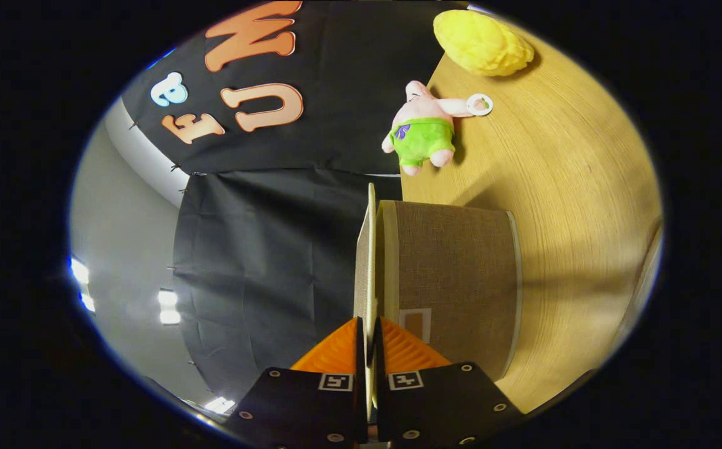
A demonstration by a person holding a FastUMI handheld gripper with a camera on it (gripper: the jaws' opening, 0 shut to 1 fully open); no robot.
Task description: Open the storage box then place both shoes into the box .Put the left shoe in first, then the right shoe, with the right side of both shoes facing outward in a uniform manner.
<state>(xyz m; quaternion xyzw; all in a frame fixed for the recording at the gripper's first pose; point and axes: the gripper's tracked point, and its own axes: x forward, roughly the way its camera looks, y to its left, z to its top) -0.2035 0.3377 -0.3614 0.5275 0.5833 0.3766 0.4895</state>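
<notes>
Fingers (370, 340) pinch the lid (370, 249) edge, lifting it off the storage box (454, 274) on the table (573, 187); opening is underway, both shoes left to place.

One storage box (454, 280), one lid (370, 262), two plush toys (424, 128), one gripper (368, 349).

The storage box (454, 274) stands on the tabletop (585, 206), its lid (370, 249) pinched edge-on between the gripper (369, 349) jaws. Beyond the box lies a plush toy (423, 128), and farther beyond it a plush cushion (482, 42), near the booth wall (286, 249).
</notes>
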